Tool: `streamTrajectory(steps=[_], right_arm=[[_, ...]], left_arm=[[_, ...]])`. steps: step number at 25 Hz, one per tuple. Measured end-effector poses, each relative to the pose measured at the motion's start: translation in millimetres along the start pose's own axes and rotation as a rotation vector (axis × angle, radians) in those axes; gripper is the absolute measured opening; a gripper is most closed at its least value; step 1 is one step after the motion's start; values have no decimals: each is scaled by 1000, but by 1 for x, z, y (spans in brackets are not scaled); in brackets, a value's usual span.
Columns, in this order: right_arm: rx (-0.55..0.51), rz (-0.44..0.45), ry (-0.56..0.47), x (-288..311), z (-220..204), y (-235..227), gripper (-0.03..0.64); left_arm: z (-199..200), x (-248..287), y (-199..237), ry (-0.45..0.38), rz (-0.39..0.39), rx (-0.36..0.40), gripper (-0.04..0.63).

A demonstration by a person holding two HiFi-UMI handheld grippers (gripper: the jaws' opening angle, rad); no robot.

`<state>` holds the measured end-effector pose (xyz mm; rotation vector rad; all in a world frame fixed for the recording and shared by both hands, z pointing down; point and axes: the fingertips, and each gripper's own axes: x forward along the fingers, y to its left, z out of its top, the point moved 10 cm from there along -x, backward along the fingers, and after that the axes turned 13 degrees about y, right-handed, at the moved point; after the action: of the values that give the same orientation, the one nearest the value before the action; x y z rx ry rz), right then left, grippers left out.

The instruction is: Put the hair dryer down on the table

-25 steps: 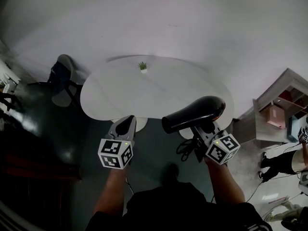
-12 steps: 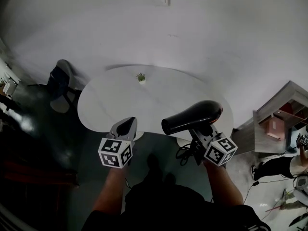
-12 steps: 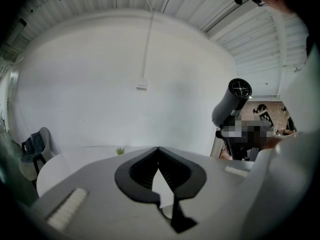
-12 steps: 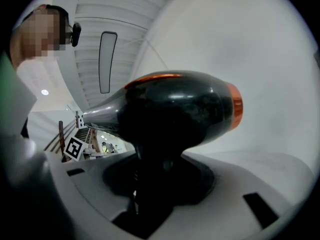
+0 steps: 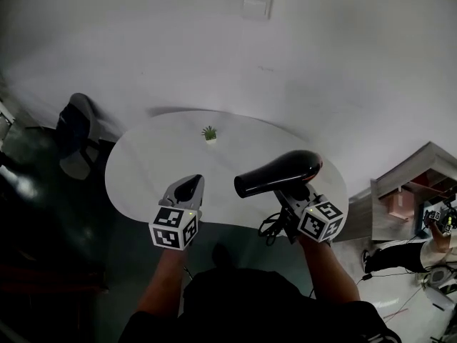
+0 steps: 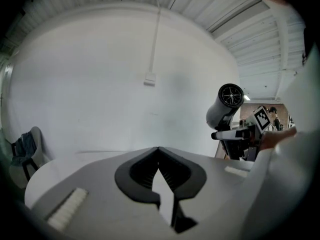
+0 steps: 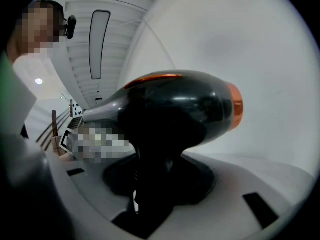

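Observation:
A black hair dryer with an orange ring at its back end hangs in the air over the near right edge of the white oval table. My right gripper is shut on its handle, and the barrel points left. The dryer's cable hangs in loops below that gripper. My left gripper hovers over the table's near edge with nothing in it; its jaw tips meet. From the left gripper view the dryer shows at the right, nozzle toward the camera.
A tiny potted plant stands at the far middle of the table. A chair with dark cloth sits at the table's left. A shelf unit stands to the right. A white wall rises behind the table.
Both grippers and the dryer now stand over the table's near edge instead of short of it. The table sits lower in the head view. The grip on the dryer is unchanged.

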<state>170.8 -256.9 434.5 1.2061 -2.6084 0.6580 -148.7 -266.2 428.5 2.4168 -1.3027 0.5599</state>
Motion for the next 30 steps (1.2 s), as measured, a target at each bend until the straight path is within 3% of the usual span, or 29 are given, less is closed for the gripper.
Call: streamTrajectory(steps=[7, 11, 21, 30], right_arm=[[-51, -35, 127, 59, 8, -23, 161], [-81, -11, 198, 85, 9, -42, 161], [-143, 79, 410, 151, -3, -86, 161], [-143, 91, 594, 209, -32, -114, 161]], left_arm=[[7, 26, 39, 15, -5, -28, 12], [7, 32, 48, 23, 31, -55, 12], [3, 56, 44, 59, 72, -122, 12], [-9, 67, 43, 96, 87, -159, 11]])
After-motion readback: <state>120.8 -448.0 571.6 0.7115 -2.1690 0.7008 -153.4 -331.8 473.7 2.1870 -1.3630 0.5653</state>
